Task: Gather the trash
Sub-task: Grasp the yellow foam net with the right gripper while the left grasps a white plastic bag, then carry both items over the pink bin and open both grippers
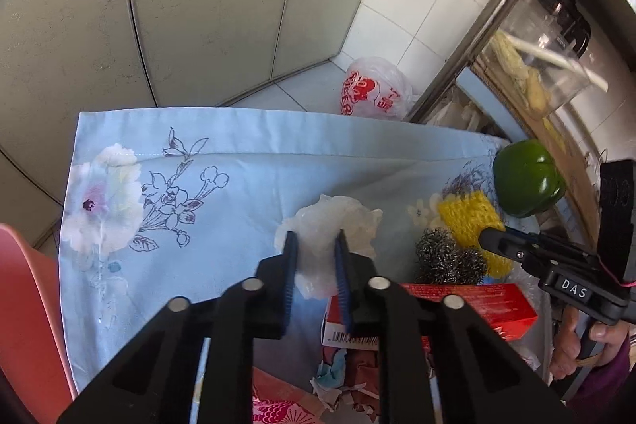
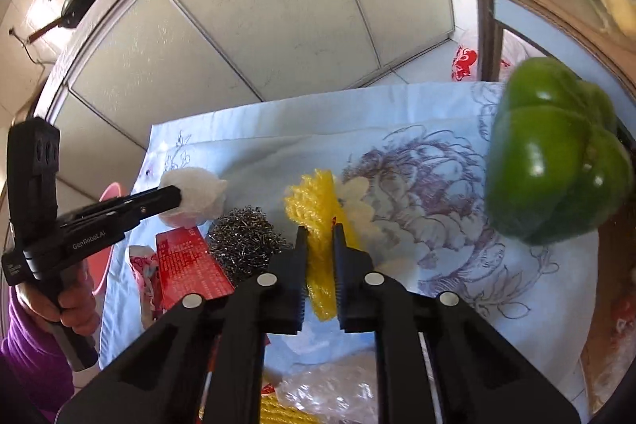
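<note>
Both grippers loaded. Landmark for everything below: the red box lying on the floral cloth.

Left gripper: jaws pinched in on the crumpled white plastic wad, gap only as wide as the squashed material. Wad sits just beyond the red box's far-left end; can't tell if it's lifted off the cloth or touching. Grip is across the middle of the wad, probably because loose film slips out of an edge pinch.

Right gripper: jaws nearly together on the yellow foam net, held edge-on so the thin side sits between the pads (sensible, the mesh collapses flat that way). Net is beyond the red box's right side, just past the steel wool scrubber, which sits between box and net.

Still to collect, my read: shredded paper scraps on the near side of the red box, and a clear crinkled wrapper below the right gripper. Box itself is maybe trash too.

Green bell pepper is well off to the far right of the box; not trash, leave it.

Pink bin is far left of the box, at the cloth's edge. Likely drop target, so the left load has the short trip.
</note>
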The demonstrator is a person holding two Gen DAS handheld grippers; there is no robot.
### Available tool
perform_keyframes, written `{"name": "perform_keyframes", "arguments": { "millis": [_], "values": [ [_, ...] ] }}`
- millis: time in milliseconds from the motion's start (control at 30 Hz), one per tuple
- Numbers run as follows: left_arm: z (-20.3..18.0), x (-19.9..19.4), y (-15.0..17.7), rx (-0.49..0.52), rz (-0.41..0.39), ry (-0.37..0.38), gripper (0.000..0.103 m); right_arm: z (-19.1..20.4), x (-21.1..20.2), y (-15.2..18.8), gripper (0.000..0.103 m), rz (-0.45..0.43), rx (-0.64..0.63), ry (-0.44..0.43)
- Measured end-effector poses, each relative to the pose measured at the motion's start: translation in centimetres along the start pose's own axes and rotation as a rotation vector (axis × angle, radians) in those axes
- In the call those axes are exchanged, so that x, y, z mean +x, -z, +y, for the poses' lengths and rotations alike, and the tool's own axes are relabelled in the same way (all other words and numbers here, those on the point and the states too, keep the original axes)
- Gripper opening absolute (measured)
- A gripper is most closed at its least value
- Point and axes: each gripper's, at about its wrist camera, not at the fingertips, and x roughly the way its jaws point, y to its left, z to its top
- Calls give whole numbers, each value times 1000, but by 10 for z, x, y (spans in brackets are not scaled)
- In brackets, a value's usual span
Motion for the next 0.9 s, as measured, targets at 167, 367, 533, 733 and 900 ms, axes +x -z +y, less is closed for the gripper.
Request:
{"name": "perform_keyframes", "arguments": {
  "millis": [167,367,533,733,900],
  "values": [
    [5,-26,3,-31,-73,24,9,0,-26,2,11,-76,19,-39],
    [8,-67,10,-56,-170,44,9,11,-56,3,11,-144,18,-78],
    [8,-98,25,-74,-229,62,9,26,-85,7,11,-199,5,-98],
    [32,-137,55,-125,-302,25,9,64,-100,15,11,-211,-56,-132],
    [76,-169,84,-208,-357,-42,9,123,-80,16,11,-171,-141,-192]
  ]
}}
